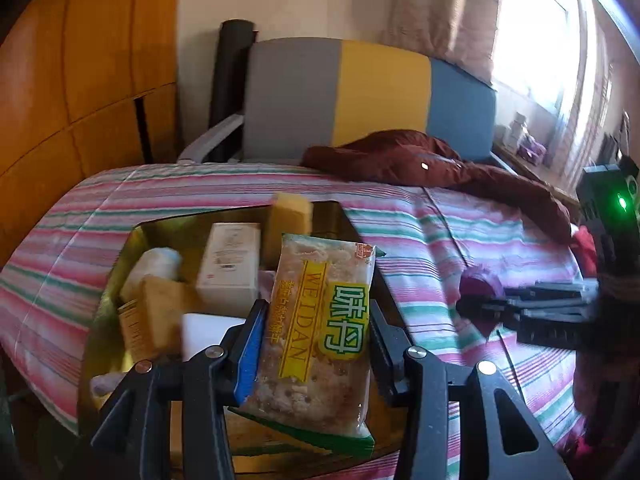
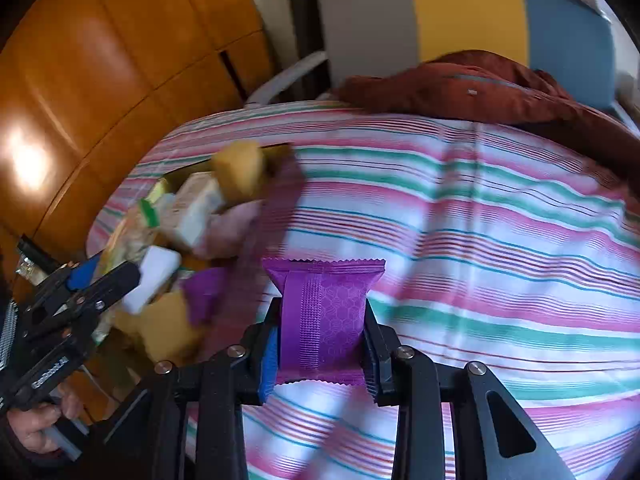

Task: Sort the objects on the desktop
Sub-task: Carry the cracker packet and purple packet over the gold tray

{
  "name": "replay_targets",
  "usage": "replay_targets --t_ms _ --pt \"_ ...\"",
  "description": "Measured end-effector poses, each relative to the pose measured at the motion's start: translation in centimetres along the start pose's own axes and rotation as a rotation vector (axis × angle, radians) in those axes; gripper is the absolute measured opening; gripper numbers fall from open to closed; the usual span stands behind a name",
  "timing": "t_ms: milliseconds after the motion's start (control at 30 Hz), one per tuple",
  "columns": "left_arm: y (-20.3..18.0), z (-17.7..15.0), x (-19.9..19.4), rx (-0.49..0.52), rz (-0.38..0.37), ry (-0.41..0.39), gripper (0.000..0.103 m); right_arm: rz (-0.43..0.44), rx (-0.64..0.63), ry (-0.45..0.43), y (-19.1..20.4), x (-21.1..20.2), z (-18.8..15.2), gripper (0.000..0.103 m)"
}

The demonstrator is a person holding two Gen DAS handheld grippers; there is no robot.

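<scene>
We look across a bed with a pink, green and white striped sheet point(image 1: 224, 184). Behind it stands a chair point(image 1: 360, 96) with a grey, yellow and blue back, and a dark red jacket point(image 1: 420, 160) lies just before it. Glossy orange wood panelling point(image 1: 80, 80) fills the left; bright daylight pours through a curtained window point(image 1: 536, 32) on the right.

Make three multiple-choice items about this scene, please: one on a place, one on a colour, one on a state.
1. Where do the sponges and the white box lie?
A. in the gold tray
B. on the chair
C. on the red jacket

2. What colour is the packet between the right gripper's fingers?
A. green
B. purple
C. white

3. The left gripper is
A. empty
B. closed on a snack packet
C. out of view

Answers:
1 A: they sit inside the gold tray.
2 B: the purple packet shows it.
3 B: the left gripper clamps the snack packet.
</scene>
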State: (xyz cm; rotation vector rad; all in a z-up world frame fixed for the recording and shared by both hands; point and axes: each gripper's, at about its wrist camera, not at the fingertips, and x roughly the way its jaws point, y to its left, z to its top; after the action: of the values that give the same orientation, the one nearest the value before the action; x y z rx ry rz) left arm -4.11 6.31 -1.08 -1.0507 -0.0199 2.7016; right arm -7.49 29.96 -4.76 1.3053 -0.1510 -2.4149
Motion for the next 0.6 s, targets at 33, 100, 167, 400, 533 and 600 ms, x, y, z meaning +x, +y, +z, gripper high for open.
replay_targets --t_ms 33,100,167,400,533,600 --pt "0.7 0.1 -0.2 -0.016 0.005 -0.003 0.047 0.012 -0.007 -0.003 0.8 0.1 0.0 0.035" --pt "2.2 0.2 -0.7 -0.047 0.019 -0.012 0.047 0.039 -0.016 -0.013 2.4 0.4 0.1 0.035" --pt "4.1 0.3 -1.3 -0.089 0.035 -0.023 0.047 0.059 -0.023 -0.023 3.8 0.5 0.1 0.035" --pt "9.1 -0.1 -2.6 -0.19 0.053 -0.029 0.047 0.138 -0.041 -0.029 7.8 1.4 -0.4 0.035" --pt "9.4 0.1 -2.1 -0.221 -0.003 -0.015 0.047 0.128 -0.034 -0.033 9.1 2.5 -0.2 0.035" --pt "9.1 0.1 -1.8 -0.218 -0.011 -0.017 0.047 0.121 -0.028 -0.039 9.4 2.9 0.1 0.035"
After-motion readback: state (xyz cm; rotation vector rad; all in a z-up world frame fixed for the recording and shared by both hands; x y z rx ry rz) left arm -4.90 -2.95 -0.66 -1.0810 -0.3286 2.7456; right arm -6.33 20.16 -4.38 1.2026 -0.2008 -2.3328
